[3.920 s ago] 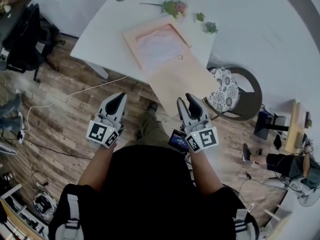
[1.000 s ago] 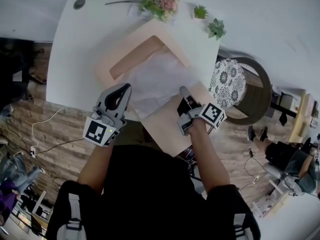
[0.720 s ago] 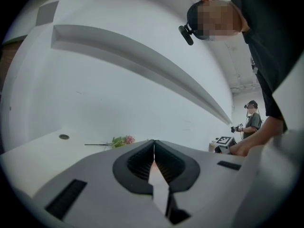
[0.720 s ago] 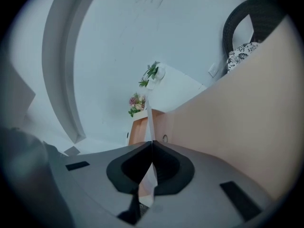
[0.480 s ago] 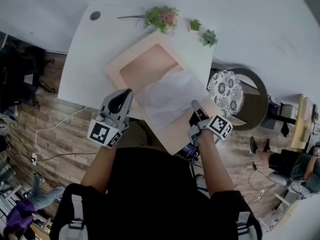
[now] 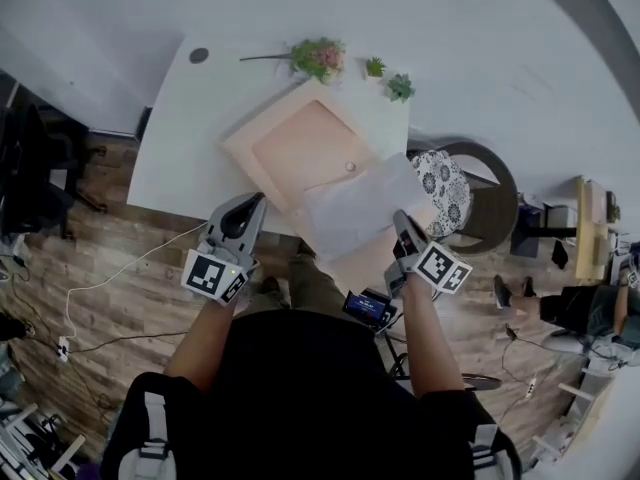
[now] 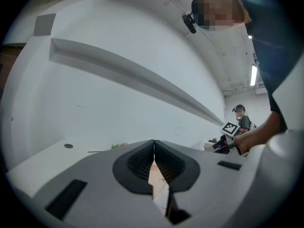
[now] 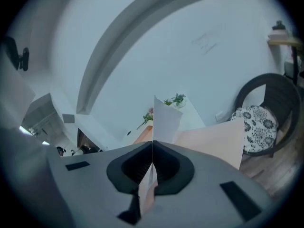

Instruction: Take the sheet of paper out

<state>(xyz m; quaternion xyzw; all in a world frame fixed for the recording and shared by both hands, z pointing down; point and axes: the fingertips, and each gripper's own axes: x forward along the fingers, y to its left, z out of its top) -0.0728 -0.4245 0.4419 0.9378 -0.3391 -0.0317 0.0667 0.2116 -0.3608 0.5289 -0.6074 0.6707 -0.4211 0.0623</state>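
A peach envelope (image 6: 298,146) lies open on the white table (image 6: 185,148), its flap (image 6: 362,266) hanging over the near edge. The white sheet of paper (image 6: 358,208) lies slanted across the flap, mostly out of the pocket. My right gripper (image 6: 402,220) is shut on the sheet's near corner. In the right gripper view the sheet (image 8: 166,120) stands up from the closed pads of that gripper (image 8: 152,148), with the flap (image 8: 213,139) behind. My left gripper (image 6: 254,201) hovers by the envelope's near left edge, shut and holding nothing; its pads meet in the left gripper view (image 7: 154,150).
A flower sprig (image 6: 318,56) and two small plants (image 6: 375,66) (image 6: 400,88) sit at the table's far edge. A chair with a patterned cushion (image 6: 447,183) stands right of the table. A cable (image 6: 120,268) runs over the wood floor. Another person (image 7: 242,121) stands far off.
The sheet has slid out of the envelope's pocket toward the near right, drawn by the right gripper, which has rolled. Both grippers have pulled back from the table.
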